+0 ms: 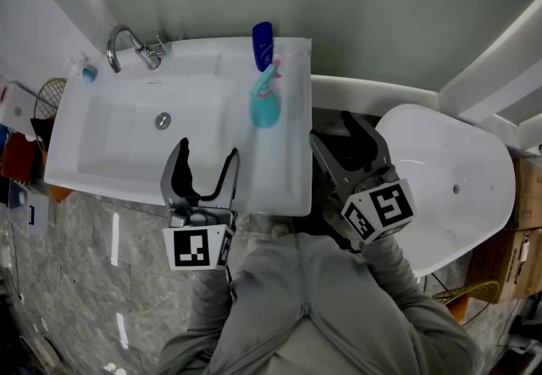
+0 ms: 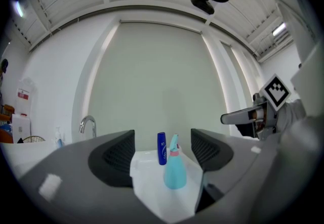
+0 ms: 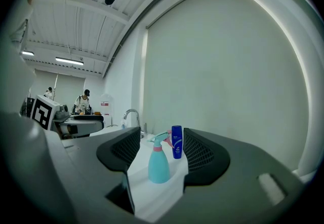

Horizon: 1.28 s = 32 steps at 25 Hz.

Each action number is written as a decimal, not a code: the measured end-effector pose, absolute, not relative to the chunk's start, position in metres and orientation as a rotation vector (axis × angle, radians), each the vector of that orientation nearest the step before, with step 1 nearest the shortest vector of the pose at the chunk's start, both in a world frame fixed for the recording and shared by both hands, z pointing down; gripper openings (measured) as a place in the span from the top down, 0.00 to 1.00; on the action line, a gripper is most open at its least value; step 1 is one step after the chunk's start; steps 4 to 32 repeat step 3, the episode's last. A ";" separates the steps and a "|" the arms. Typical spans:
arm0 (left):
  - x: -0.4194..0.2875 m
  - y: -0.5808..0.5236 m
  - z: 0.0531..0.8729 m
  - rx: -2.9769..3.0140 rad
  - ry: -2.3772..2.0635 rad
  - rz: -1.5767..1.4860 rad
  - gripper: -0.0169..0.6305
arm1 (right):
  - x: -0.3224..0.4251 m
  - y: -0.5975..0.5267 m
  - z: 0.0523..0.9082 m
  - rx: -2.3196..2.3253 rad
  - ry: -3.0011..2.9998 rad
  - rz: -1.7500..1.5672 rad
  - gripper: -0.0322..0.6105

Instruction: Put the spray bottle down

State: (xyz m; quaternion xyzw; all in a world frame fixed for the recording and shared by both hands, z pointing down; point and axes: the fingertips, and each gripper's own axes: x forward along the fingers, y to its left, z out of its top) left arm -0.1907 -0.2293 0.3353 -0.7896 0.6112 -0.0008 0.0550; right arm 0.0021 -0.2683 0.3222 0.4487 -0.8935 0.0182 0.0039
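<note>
A teal spray bottle (image 1: pixel 264 104) with a pink collar stands upright on the right ledge of the white sink (image 1: pixel 279 179). It also shows as the teal spray bottle (image 2: pixel 175 170) in the left gripper view and the spray bottle (image 3: pixel 158 162) in the right gripper view, well beyond the jaws. My left gripper (image 1: pixel 201 172) is open over the sink's front edge, nothing between its jaws. My right gripper (image 1: pixel 347 145) is open too, empty, in the gap right of the sink.
A dark blue bottle (image 1: pixel 262 45) stands behind the spray bottle at the sink's back edge. A chrome tap (image 1: pixel 127 45) sits back left. A white toilet lid (image 1: pixel 453 183) lies to the right. Boxes and clutter sit on the floor at far left and far right.
</note>
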 end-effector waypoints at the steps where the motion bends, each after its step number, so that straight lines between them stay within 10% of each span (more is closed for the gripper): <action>1: -0.190 -0.229 0.335 -2.398 1.855 -0.001 0.40 | 0.002 -0.268 0.322 1.407 -2.801 0.057 0.54; 32: -0.189 -0.230 0.335 -2.400 1.853 0.001 0.40 | 0.003 -0.269 0.323 1.408 -2.802 0.059 0.54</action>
